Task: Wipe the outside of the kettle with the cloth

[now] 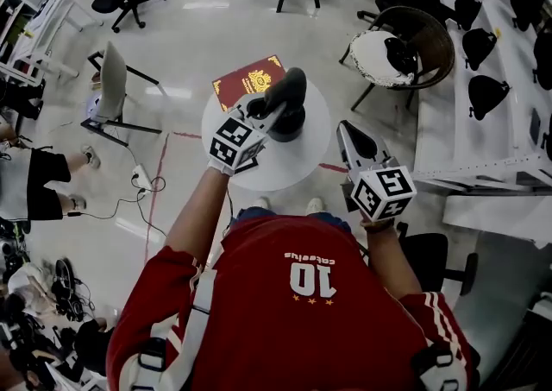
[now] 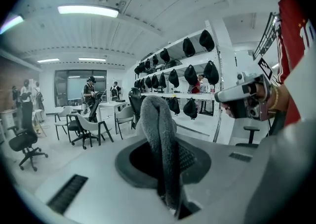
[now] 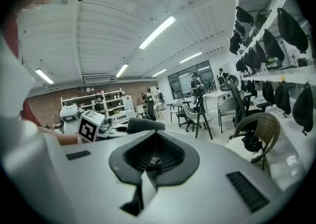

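In the head view my left gripper [image 1: 272,110] is shut on a dark grey cloth [image 1: 289,90], which it holds over the round white table [image 1: 259,169]. Under the cloth sits a dark round object [image 1: 290,130] that looks like the kettle, mostly hidden. In the left gripper view the cloth [image 2: 159,134] stands up from between the jaws of the left gripper [image 2: 167,168]. My right gripper [image 1: 349,134] hangs off the table's right edge, shut and holding nothing. In its own view the right gripper [image 3: 148,164] shows its pads closed together, and the cloth [image 3: 146,125] appears to the left.
A red book [image 1: 250,80] lies on the table's far side. A wicker chair [image 1: 405,46] stands at the back right, beside white shelves [image 1: 483,113] of black bags. Left of the table are a grey chair [image 1: 112,87], floor cables [image 1: 142,182] and a seated person [image 1: 30,184].
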The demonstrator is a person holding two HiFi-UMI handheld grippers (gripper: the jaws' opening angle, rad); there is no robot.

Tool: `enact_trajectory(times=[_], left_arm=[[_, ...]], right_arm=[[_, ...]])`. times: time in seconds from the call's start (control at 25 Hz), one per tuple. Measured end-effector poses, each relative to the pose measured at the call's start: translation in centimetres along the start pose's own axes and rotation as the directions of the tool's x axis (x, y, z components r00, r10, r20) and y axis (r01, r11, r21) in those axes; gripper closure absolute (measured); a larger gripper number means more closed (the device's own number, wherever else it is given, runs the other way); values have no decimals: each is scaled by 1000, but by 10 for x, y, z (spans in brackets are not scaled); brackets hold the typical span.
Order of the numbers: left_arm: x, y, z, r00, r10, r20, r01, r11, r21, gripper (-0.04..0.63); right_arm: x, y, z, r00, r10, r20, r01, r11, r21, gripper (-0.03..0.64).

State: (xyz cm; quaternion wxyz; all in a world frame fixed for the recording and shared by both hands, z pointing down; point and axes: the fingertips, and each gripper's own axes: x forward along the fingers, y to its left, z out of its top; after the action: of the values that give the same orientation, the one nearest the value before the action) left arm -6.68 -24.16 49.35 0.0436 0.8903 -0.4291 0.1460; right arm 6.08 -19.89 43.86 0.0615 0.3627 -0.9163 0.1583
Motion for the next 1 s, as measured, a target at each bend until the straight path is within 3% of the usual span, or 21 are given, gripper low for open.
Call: enact_trajectory(times=[0.28,0.6,1.0], left_arm=[[-35,46,-4,1000,-21,23,21,1000,-17,549],[-42,88,-28,997,-81,-1,81,997,6,549],[-3,131,-88,977,-178,-113,184,982,45,549]], right_arm=[[18,39,-3,998,-56,7,56,998,4,600],[29,65,-18,988,-157,0,157,987,20,600],[43,79,-38,966,-254,-41,256,965,54,600]])
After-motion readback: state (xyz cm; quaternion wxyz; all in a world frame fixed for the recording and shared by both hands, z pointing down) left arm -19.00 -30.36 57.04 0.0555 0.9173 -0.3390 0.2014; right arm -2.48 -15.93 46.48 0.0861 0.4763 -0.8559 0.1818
